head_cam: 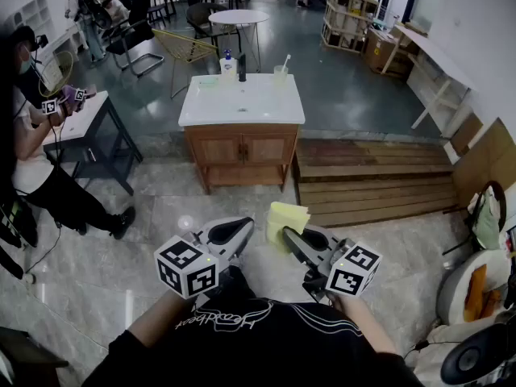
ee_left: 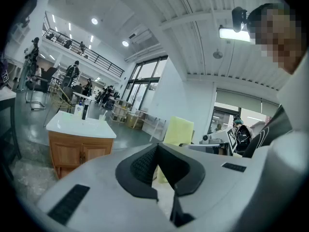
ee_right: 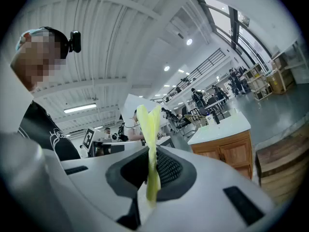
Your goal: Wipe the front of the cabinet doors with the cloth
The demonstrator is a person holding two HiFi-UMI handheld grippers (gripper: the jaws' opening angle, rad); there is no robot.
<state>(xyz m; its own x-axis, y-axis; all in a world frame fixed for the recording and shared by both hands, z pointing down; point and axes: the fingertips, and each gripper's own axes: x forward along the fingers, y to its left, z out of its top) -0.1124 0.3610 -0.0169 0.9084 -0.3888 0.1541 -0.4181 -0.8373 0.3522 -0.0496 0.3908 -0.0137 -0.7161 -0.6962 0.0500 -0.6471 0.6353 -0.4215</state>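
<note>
Open floor point(head_cam: 235, 203) before cabinet doors point(head_cam: 242, 149) — wooden platform point(head_cam: 371, 180) flanks right.

Open workshop hall: office chairs point(head_cam: 133, 35), crates point(head_cam: 348, 18), mezzanine point(ee_left: 79, 50).

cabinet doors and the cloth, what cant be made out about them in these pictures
The cabinet doors: far off and small in all three views, so dirt or wetness cannot be told.
The cabinet: in the head view its sides and back are hidden behind its own front and the white countertop.
The cloth: in the head view its lower end is hidden in the right gripper; the right gripper view shows it edge-on only.
The bottle: label too small to read.
</note>
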